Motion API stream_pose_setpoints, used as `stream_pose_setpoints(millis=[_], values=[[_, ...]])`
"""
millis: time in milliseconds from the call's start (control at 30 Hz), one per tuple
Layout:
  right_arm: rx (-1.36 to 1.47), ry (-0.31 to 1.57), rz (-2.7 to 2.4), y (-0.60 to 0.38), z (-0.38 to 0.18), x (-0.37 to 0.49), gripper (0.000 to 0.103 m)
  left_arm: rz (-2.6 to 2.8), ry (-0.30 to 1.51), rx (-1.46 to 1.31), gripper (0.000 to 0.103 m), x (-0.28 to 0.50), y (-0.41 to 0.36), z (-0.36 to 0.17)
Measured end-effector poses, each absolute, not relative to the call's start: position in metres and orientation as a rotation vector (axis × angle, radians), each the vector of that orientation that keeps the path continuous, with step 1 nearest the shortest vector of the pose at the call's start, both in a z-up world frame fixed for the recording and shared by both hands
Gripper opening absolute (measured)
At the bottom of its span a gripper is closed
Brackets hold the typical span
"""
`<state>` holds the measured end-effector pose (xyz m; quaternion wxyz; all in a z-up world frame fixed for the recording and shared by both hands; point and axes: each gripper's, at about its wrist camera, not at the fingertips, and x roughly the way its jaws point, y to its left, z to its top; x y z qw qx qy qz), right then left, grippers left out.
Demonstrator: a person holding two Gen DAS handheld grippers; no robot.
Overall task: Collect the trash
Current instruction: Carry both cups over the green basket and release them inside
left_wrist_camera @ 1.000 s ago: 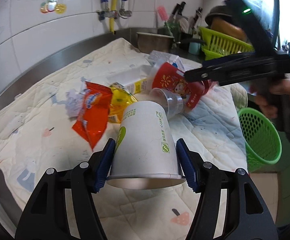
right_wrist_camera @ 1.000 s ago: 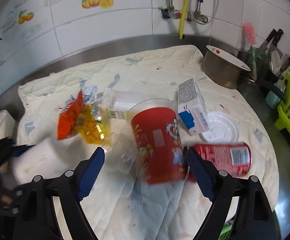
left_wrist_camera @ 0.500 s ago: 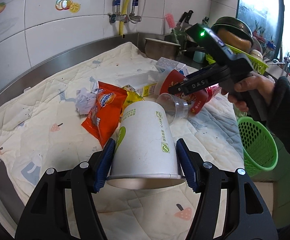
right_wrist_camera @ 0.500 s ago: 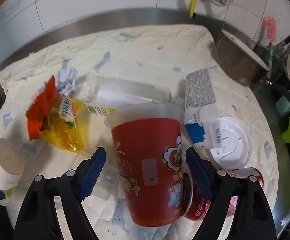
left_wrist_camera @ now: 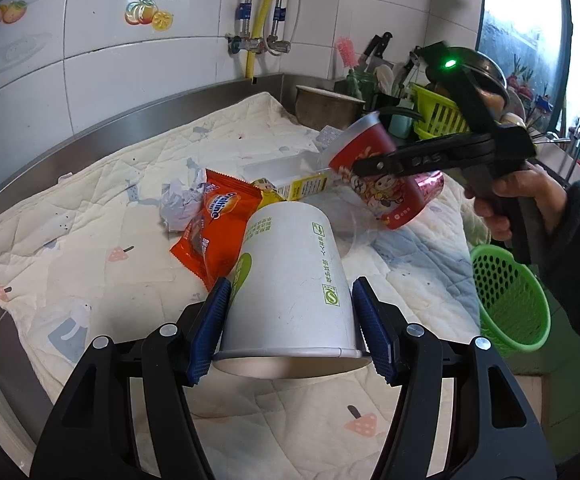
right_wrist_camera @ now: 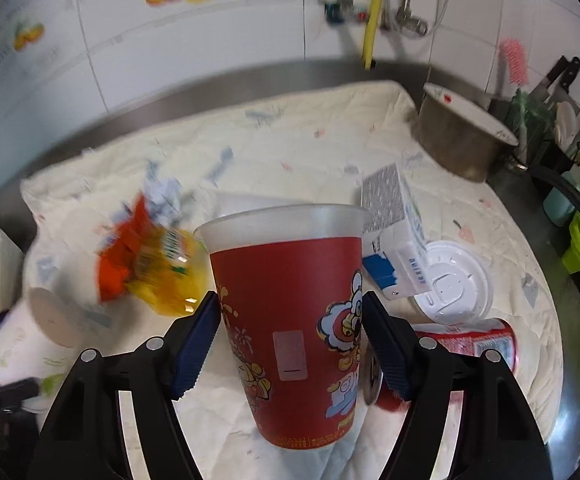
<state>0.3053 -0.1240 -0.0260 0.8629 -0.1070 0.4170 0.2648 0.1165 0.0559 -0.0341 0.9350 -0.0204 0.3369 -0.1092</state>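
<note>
The quilted mat [left_wrist_camera: 101,216] is spread over the counter as a work surface, with the green basket [left_wrist_camera: 506,304] kept just off its edge, likely for dumping. A white paper cup [left_wrist_camera: 290,280] is clamped by the left gripper [left_wrist_camera: 290,328], held low and level. A red cup [right_wrist_camera: 290,312] is pinched by the right gripper [right_wrist_camera: 292,344], raised clear of the mat.

We see a steel counter [left_wrist_camera: 101,124] covered by a quilted cloth [left_wrist_camera: 89,248]; on the cloth lie an orange wrapper [left_wrist_camera: 217,220], crumpled paper [left_wrist_camera: 177,206], a white lid [right_wrist_camera: 456,286], a carton [right_wrist_camera: 394,216] and a red can [right_wrist_camera: 478,340].
</note>
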Motion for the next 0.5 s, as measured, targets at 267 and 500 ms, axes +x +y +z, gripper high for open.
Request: stream_pose_setpoints(millis=[267,500], values=[[-0.140,0.771,0.546,-0.168,0.011,0.244,0.069,-0.274,0.663,-0.021,0.062,0.107,0.031,-0.022],[-0.096,0.781,0.392,-0.247,0.001,0.185,0.069,-0.352,0.645,0.012,0.062,0.101,-0.010,-0.013]])
